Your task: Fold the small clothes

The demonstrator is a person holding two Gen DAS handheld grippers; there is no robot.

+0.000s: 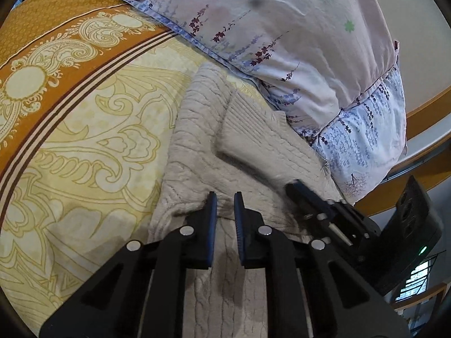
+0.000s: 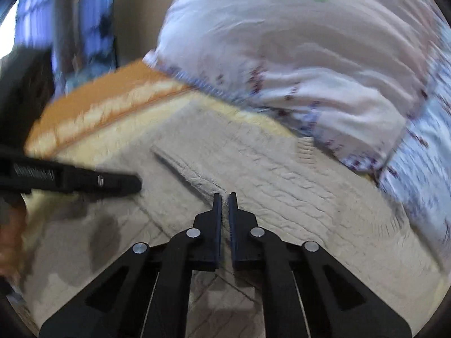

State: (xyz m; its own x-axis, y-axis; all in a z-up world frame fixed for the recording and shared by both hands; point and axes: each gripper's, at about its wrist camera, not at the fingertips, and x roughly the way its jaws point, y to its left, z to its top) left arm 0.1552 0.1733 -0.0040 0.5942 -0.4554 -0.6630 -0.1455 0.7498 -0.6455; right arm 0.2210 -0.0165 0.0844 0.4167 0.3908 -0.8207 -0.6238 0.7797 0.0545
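A beige cable-knit sweater [image 1: 197,146] lies on the yellow patterned bedsheet [image 1: 84,140], with one ribbed part folded across its top. My left gripper [image 1: 225,205] sits at the sweater's near edge, its blue pads close together and a bunched fold of knit pinched between them. The right gripper [image 1: 298,190] rests its tips on the sweater just to the right. In the blurred right wrist view, the right gripper [image 2: 224,200] is shut, its tips against a ridge of the sweater [image 2: 267,174]. I cannot tell if any knit is caught. The left gripper [image 2: 132,183] reaches in from the left.
A large floral pillow [image 1: 282,36] presses against the sweater's far right side, and a second blue-flowered pillow [image 1: 363,146] lies below it. The orange border of the sheet [image 1: 56,28] runs along the left. A wooden bed frame [image 1: 428,118] curves at the right.
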